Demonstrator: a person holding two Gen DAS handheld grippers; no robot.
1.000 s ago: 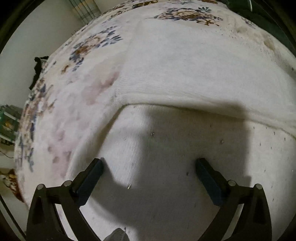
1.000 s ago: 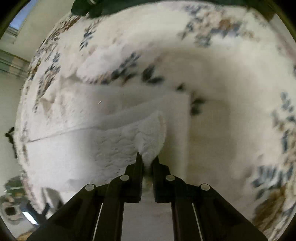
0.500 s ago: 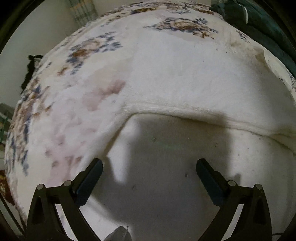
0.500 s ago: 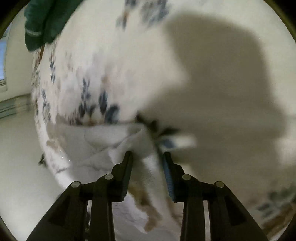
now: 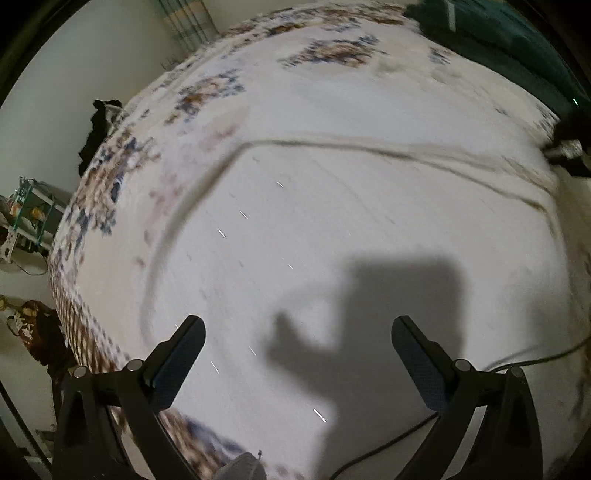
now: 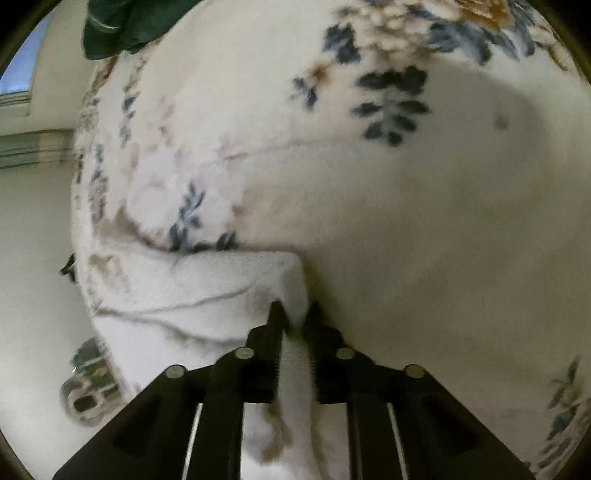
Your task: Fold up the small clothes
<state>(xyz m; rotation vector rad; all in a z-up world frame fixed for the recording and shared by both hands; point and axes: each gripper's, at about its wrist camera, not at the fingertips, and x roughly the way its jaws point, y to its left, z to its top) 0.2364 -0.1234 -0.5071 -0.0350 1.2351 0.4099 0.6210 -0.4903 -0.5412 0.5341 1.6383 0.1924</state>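
Right now the white knit garment (image 5: 369, 229) lies spread flat on the floral bedspread (image 5: 207, 92), its ribbed edge running across the far side in the left wrist view and its near part shadowed. The right gripper (image 6: 294, 314) has a folded corner of that garment between its fingers (image 6: 275, 317), and the fingers are opening, so the cloth still sits in the gap but looks about to be let go where the fold edge meets the bedspread. The left gripper (image 5: 297, 338) hangs above the middle of the garment with its fingers spread wide and nothing between them. The step in hand seems to be laying down a fold: to do it well, the right fingers should part fully before the hand lifts away, otherwise the fuzzy knit may snag on the pads and drag the corner back out of line. Backing straight out along the fingers, rather than sideways, would likely keep the fold edge square. The free left gripper could then press or smooth the layer, or take the opposite edge for the next fold. A dark green cloth (image 6: 118, 26) lies at the far edge of the bed, well apart.
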